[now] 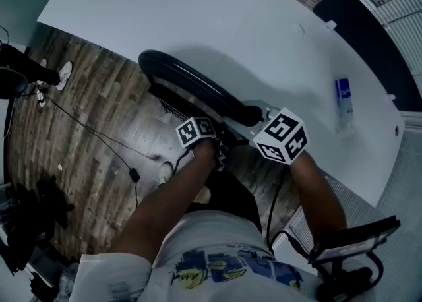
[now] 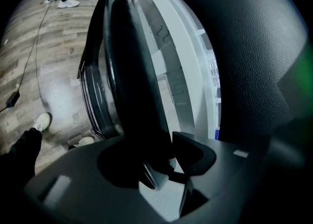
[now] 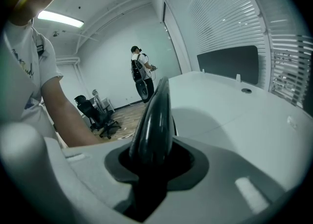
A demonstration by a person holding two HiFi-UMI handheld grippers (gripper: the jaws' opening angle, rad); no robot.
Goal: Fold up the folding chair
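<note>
While the folding chair (image 1: 191,84) stands on edge on the wooden floor (image 1: 92,106), just beside the tabletop (image 1: 283,37), its hold looks slippery.
The left hand-held gripper (image 2: 164,162) has a dark chair panel between its jaws, which seem to bear on it. The right hand-held gripper (image 3: 149,169) is clamped on the chair's glossy rounded rim. That rim is smooth and tapered, so I judge the right grip could slide off if the chair leans. Its weight would then swing onto the left grip alone, and the chair might knock the tabletop or drop toward the person's shoe (image 1: 165,173). A cable (image 1: 99,134) lies on the floor near the chair's foot and could snag it.
</note>
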